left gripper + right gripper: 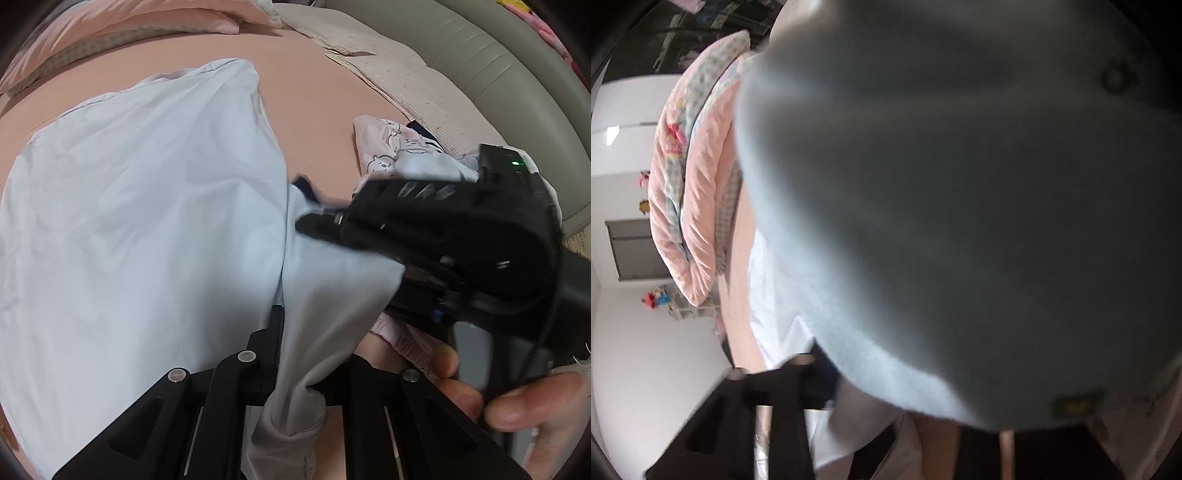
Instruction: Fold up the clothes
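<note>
Nearest, my left gripper [291, 369] clamps a fold of the pale blue garment [140, 206], which spreads ahead-left on the bed [306, 96]. My right gripper [317, 221] pinches its edge. Judged mid-fold; next, carry that edge across.

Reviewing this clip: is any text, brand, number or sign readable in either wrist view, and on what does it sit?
No text can be read in either view.
Raised characters on the right gripper body: motion-blurred, unreadable.
Small yellow tag on the light blue garment: blurred, unreadable.
Cartoon bear print on the pink clothing: drawings only, no legible words.
Brown surface at the left view's right edge: faint marks, too small.
</note>
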